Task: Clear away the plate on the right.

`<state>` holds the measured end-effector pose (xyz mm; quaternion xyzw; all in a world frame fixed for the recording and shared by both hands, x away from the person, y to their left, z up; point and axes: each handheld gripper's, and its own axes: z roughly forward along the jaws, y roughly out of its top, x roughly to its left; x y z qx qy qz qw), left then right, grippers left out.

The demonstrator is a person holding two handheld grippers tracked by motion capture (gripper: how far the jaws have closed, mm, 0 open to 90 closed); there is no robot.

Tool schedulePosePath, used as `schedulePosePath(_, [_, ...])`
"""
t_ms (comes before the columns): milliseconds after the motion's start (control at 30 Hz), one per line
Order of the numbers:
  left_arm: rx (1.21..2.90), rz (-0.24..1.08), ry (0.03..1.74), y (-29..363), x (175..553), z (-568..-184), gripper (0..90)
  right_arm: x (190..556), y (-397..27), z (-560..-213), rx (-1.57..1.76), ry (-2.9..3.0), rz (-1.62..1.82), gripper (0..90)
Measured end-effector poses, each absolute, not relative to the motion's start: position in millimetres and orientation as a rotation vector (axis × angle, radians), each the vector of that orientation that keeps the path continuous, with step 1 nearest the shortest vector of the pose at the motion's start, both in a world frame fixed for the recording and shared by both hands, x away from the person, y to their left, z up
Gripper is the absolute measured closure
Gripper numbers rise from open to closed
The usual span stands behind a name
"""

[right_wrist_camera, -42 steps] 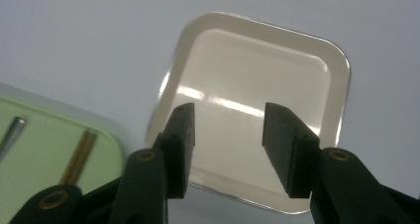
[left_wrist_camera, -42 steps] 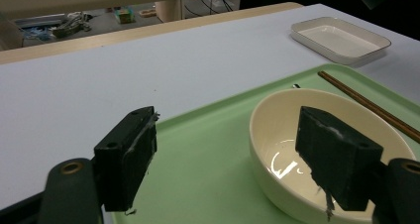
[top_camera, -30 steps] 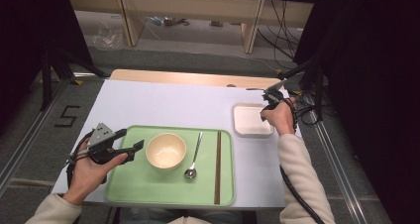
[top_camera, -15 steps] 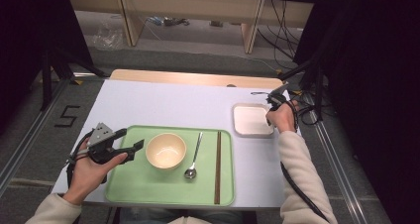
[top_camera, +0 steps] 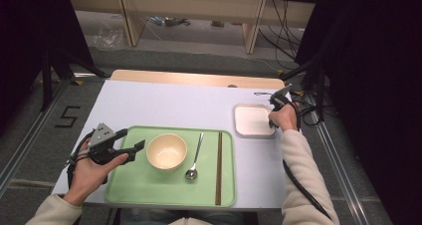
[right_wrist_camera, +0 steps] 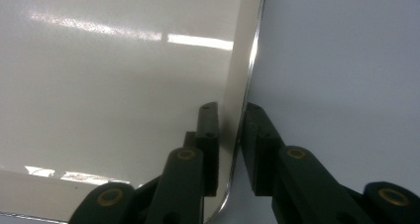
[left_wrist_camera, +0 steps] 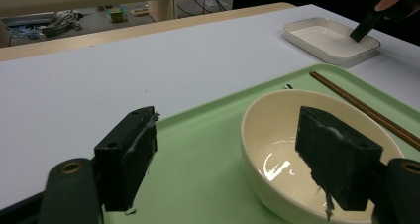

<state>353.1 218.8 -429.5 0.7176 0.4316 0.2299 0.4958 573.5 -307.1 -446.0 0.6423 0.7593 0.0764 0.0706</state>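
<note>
- As the high view shows it, the right hand-held gripper (top_camera: 273,121) now sits lower on the right rim of the white dish (top_camera: 253,120) than a second ago; the dish has not shifted, resting on the desk (top_camera: 164,103) just right of the green tray (top_camera: 226,197).
- Same view: left hand-held gripper (top_camera: 141,146) hovers over the tray's left edge, beside the cream bowl (top_camera: 166,151), no change. Spoon (top_camera: 194,158) and chopsticks (top_camera: 219,168) lie on the tray, untouched.
- Left gripper view: left hand-held gripper (left_wrist_camera: 233,164) is spread wide, nothing held; one jaw over bare tray (left_wrist_camera: 198,159), the other in front of the bowl (left_wrist_camera: 277,135). Far off, the right gripper's (left_wrist_camera: 359,33) tip is down in the dish (left_wrist_camera: 327,38) by its rim.
- Right gripper view: right hand-held gripper (right_wrist_camera: 229,149) has just been closing, the dish's (right_wrist_camera: 114,85) rim wall between the jaws, one inside, one outside over the desk (right_wrist_camera: 346,60). Looks close to pinching; a thin gap still reads on the outer side, so not clamped yet.
- Read: the grasp on the dish is nearly made. Next likely is finishing the pinch, then lifting. Risk: a shallow rim grip could let the dish tip.
</note>
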Motion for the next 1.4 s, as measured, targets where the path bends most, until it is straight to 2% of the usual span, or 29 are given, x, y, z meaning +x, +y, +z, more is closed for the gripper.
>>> schedulePosePath(133, [1.737,0.554,1.047,219,353,-430,24.0,573,-307,-446,1.94,2.289,0.201,80.5])
schedulePosePath(167, [1.736,0.553,1.043,219,353,-430,24.0,573,-303,-444,2.025,2.245,0.194,80.7])
schedulePosePath(433, [1.739,0.553,1.049,218,354,-430,24.1,573,-303,-443,1.968,2.255,0.259,84.7])
schedulePosePath(733, [1.734,0.549,1.044,217,354,-429,24.5,559,-292,-405,2.051,2.156,0.358,90.0])
schedulePosePath(800, [1.738,0.553,1.042,217,354,-429,24.6,555,-291,-398,1.938,2.186,0.33,90.0])
schedulePosePath(1200, [1.728,0.55,1.046,216,355,-427,25.6,543,-283,-379,1.843,2.189,0.422,90.0])
schedulePosePath(1400, [1.719,0.528,1.042,210,359,-422,26.1,531,-276,-362,1.843,2.182,0.602,90.0])
